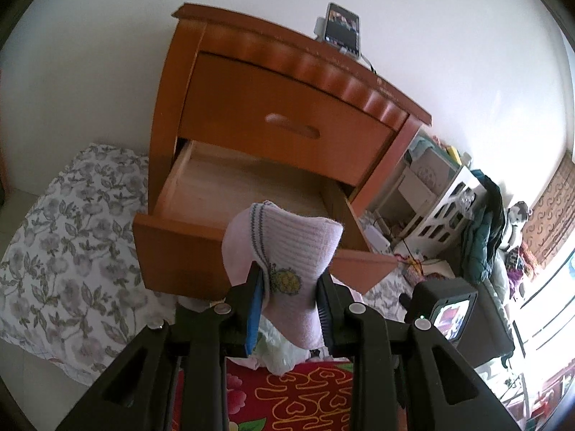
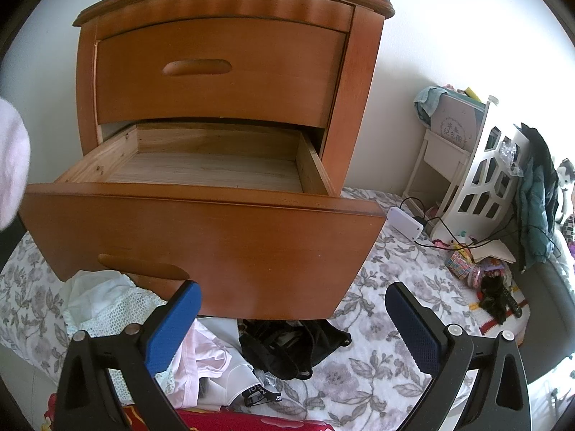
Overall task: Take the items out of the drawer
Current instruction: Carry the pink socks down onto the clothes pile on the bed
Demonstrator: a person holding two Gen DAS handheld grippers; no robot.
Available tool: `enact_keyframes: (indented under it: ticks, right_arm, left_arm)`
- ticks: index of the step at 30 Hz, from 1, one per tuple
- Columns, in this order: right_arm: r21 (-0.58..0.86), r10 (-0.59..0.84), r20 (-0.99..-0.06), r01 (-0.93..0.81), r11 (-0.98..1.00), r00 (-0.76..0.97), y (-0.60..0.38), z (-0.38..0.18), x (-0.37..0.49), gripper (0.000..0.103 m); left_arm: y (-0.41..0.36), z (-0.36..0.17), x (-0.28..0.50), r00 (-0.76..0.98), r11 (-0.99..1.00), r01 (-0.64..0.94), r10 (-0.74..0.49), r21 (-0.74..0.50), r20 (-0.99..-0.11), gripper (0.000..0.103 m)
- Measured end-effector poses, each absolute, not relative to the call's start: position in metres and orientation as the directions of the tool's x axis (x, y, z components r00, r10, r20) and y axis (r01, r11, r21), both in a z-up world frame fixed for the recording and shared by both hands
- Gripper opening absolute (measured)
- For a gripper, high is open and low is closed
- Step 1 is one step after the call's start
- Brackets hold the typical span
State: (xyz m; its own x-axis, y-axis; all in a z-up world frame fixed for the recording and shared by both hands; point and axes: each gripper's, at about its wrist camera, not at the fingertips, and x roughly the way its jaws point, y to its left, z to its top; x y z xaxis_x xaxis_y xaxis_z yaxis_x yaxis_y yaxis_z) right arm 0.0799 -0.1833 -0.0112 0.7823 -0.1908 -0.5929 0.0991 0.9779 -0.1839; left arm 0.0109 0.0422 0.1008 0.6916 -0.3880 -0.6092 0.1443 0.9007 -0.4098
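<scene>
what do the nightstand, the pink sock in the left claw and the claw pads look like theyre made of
Nightstand: wood by its grain, orange-brown with a slight sheen; the open drawer is paler and looks unfinished inside.
Pink sock: soft ribbed knit, probably cotton blend, with an embroidered-looking yellow motif.
Pads of the right claw: blue, dimpled, likely rubber or textured plastic, on black arms that look like plastic.
</scene>
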Motion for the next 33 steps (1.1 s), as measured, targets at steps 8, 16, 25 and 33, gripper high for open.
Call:
enact_keyframes:
  ticks: [8,16,25,33]
  right_arm:
    - [-0.181,-0.189,-0.593,0.099,0.978,0.782,-0.183,-0.011,0.08,0.103]
    - [-0.179,-0.188,-0.594,0.099,0.979,0.782,-0.184,-0.011,0.08,0.103]
    - [-0.173,-0.185,-0.595,0.101,0.98,0.782,-0.186,-0.012,0.08,0.103]
    - [-0.174,-0.186,-0.595,0.101,0.98,0.782,-0.185,-0.012,0.08,0.103]
  left_arm:
    - [0.033,0.082,0.017,0.644,0.902,0.145,-0.398,-0.406,-0.654,0.029]
    - [0.019,0.054,0.03,0.573,0.904,0.151,-0.409,-0.399,-0.71,0.029]
    - [0.012,0.008,0.048,0.481,0.914,0.11,-0.394,-0.392,-0.783,0.029]
    - [0.001,-0.028,0.056,0.404,0.914,0.086,-0.396,-0.396,-0.825,0.029]
